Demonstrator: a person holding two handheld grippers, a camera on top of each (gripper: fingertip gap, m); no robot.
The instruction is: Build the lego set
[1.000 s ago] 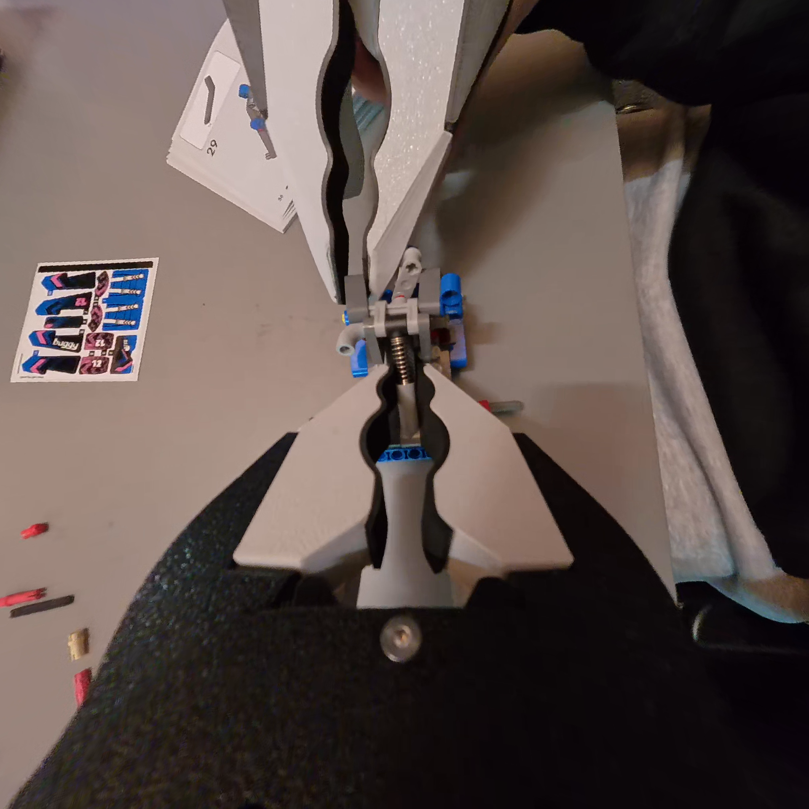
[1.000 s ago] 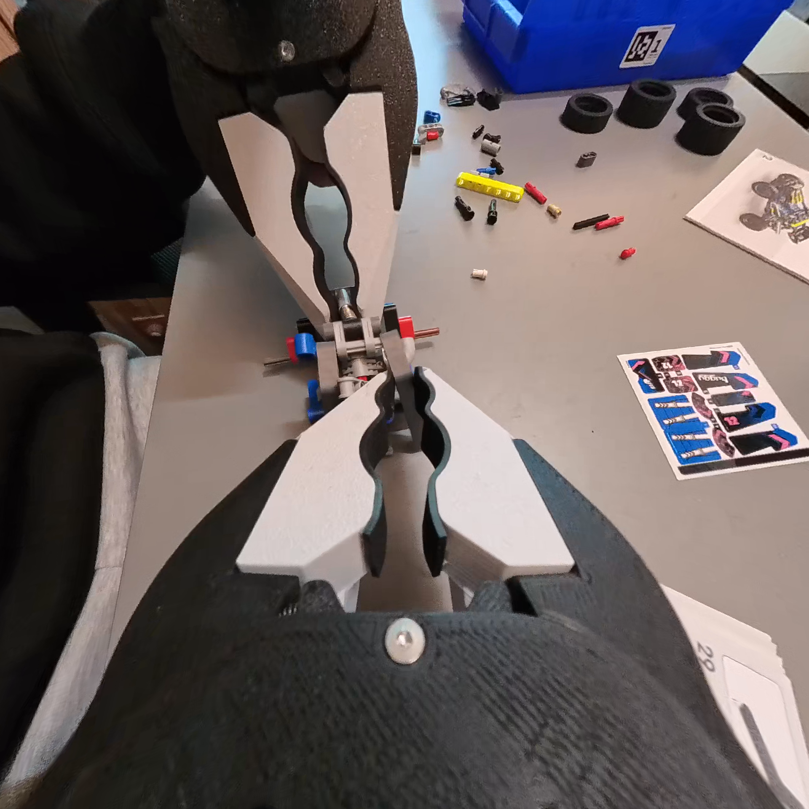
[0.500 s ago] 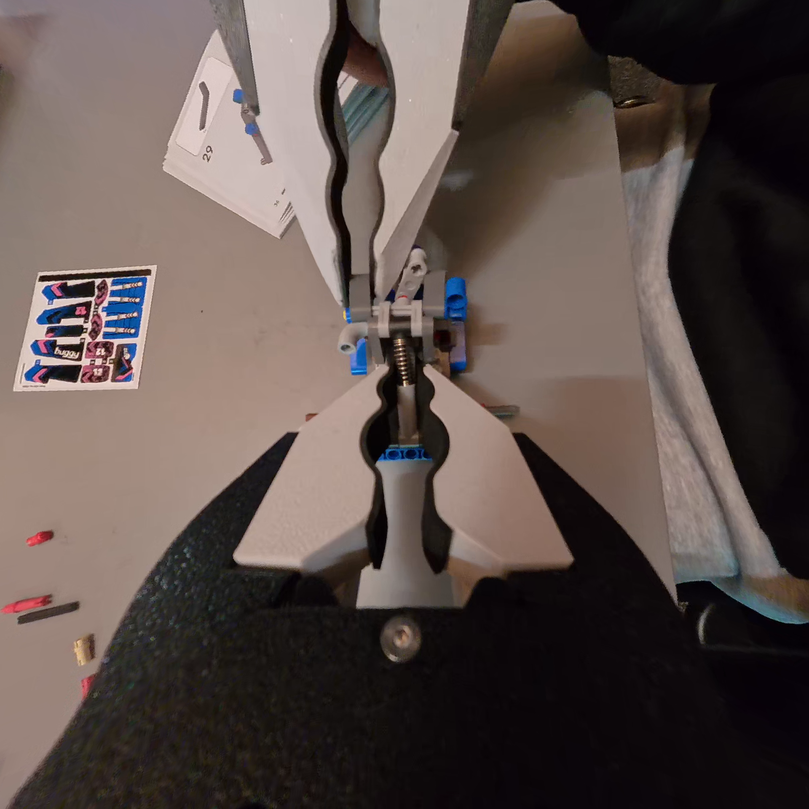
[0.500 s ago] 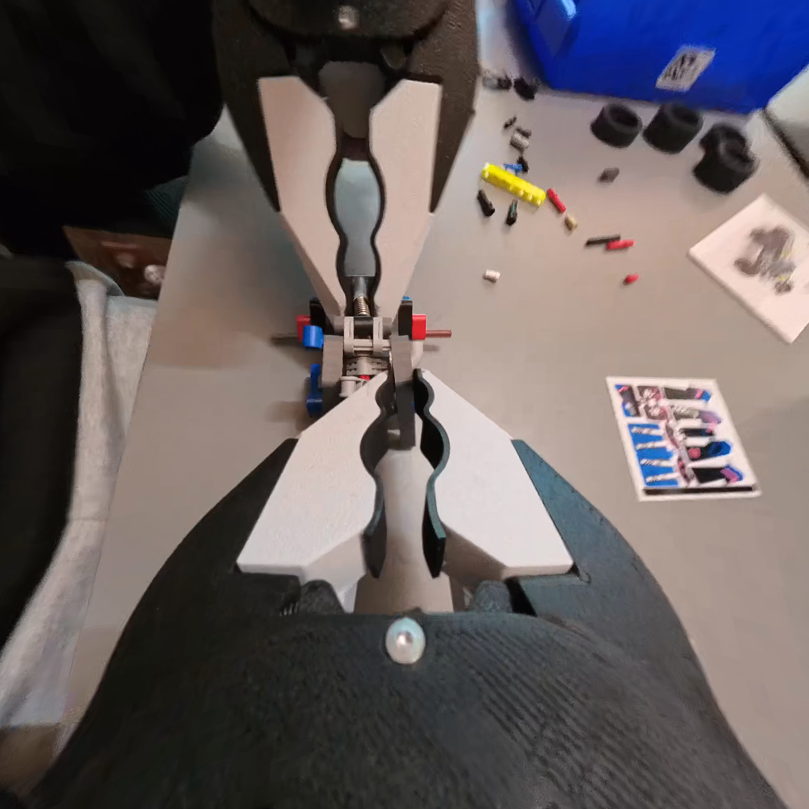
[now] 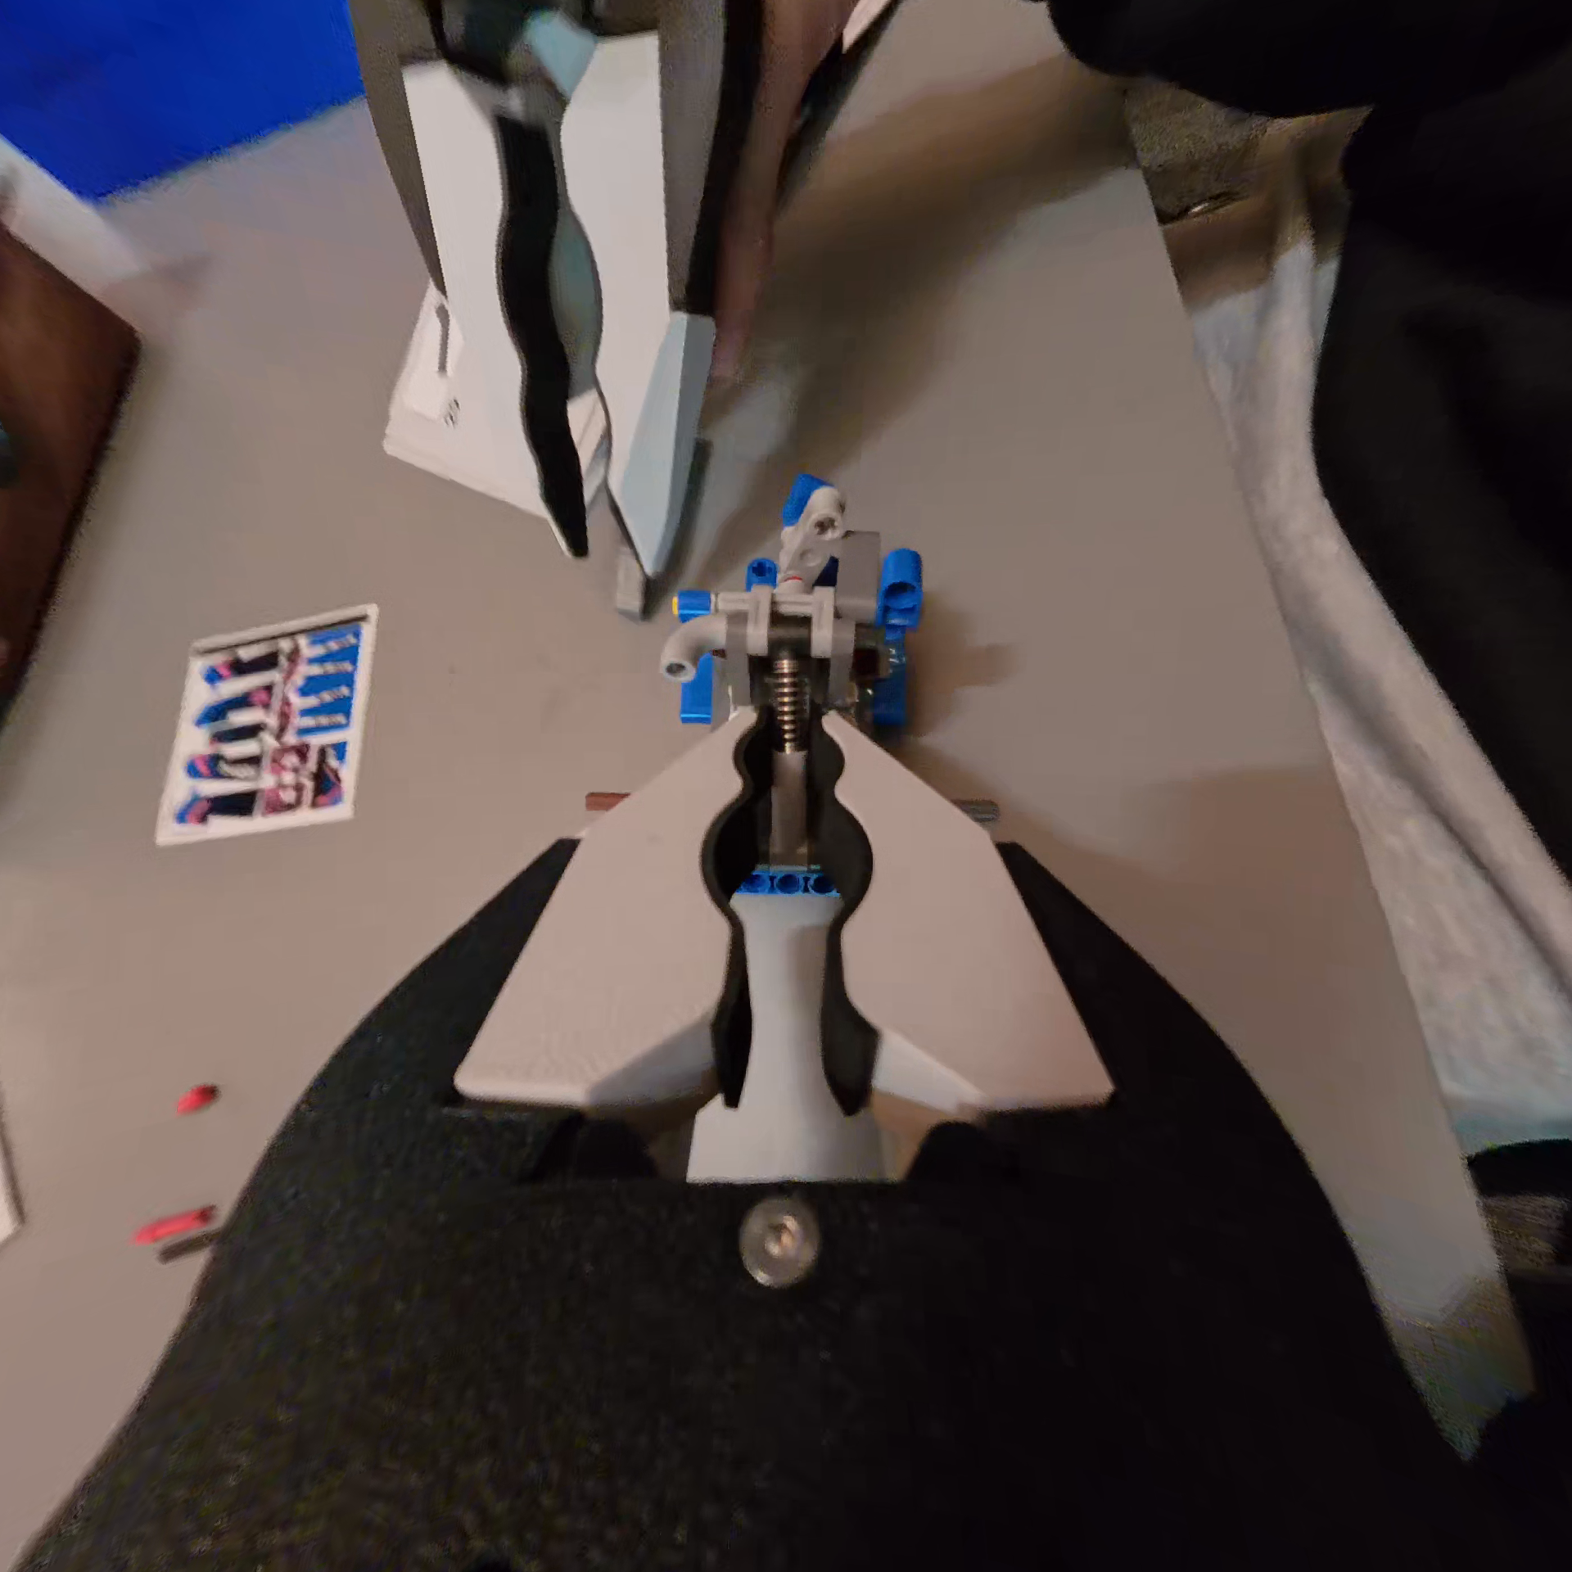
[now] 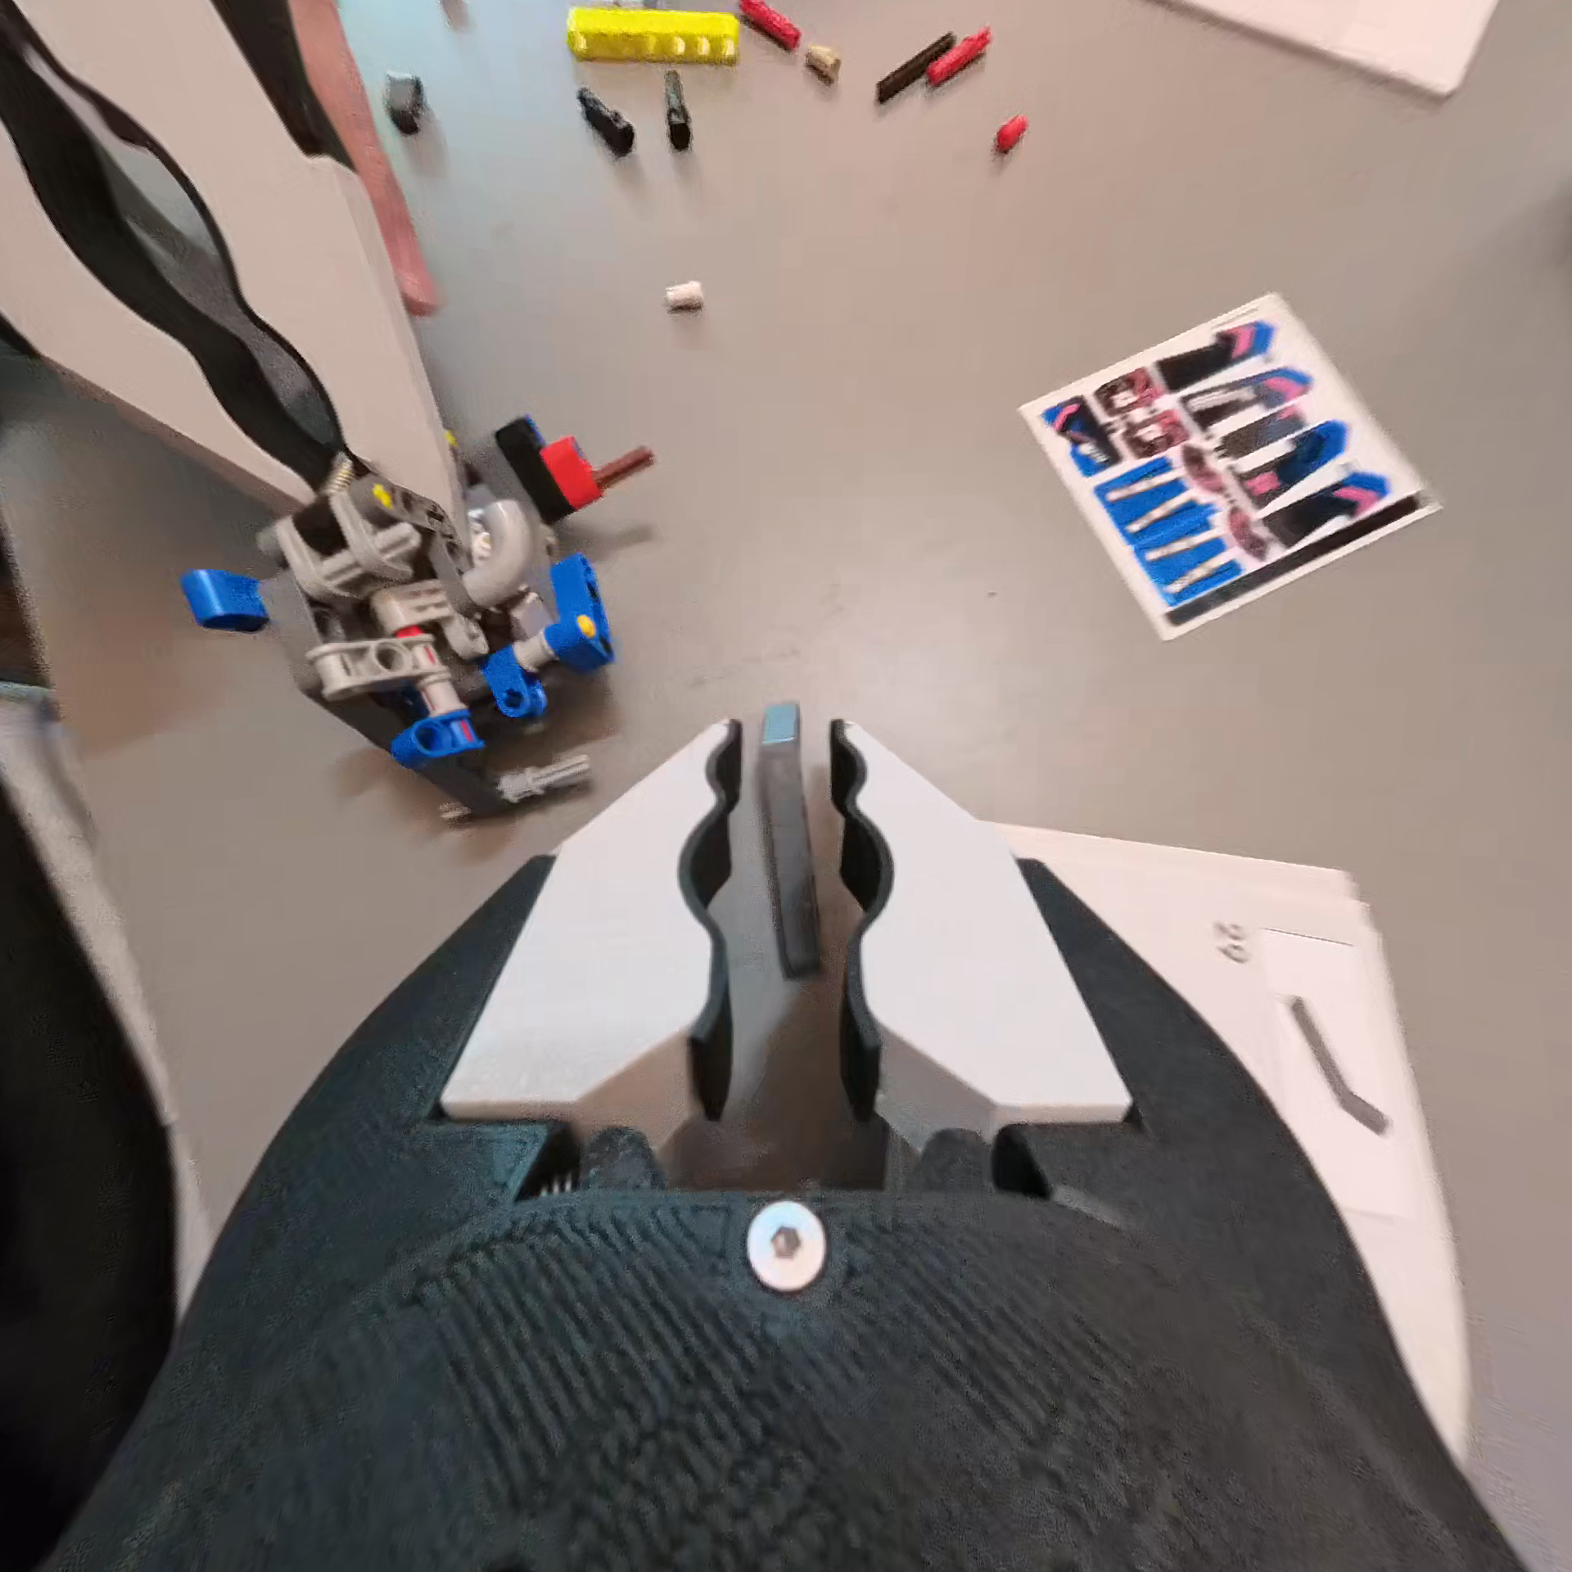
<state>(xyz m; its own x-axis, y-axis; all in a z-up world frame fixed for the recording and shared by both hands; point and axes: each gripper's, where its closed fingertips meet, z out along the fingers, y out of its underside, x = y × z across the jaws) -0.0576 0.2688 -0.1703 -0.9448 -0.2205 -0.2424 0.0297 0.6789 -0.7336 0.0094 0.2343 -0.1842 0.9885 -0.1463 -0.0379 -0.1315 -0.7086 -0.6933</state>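
Left gripper (image 5: 787, 731) is clamping the lego assembly (image 5: 787, 634) on the table (image 5: 476, 697).
Right gripper (image 6: 778, 731), jaws parted around a loose dark grey beam (image 6: 787, 851), is hovering just beside; judging, regrip squarely before pressing on.

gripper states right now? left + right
Left gripper: shut on the lego assembly.
Right gripper: open; grey beam lies between its fingers, ungripped.

My right claw (image 6: 783, 731): jaws apart, grey beam (image 6: 787, 842) between them, untouched. Left claw (image 6: 374, 476) grips lego assy (image 6: 425, 612) on worktop (image 6: 851, 510); sticker sheet (image 6: 1225, 464) well apart.
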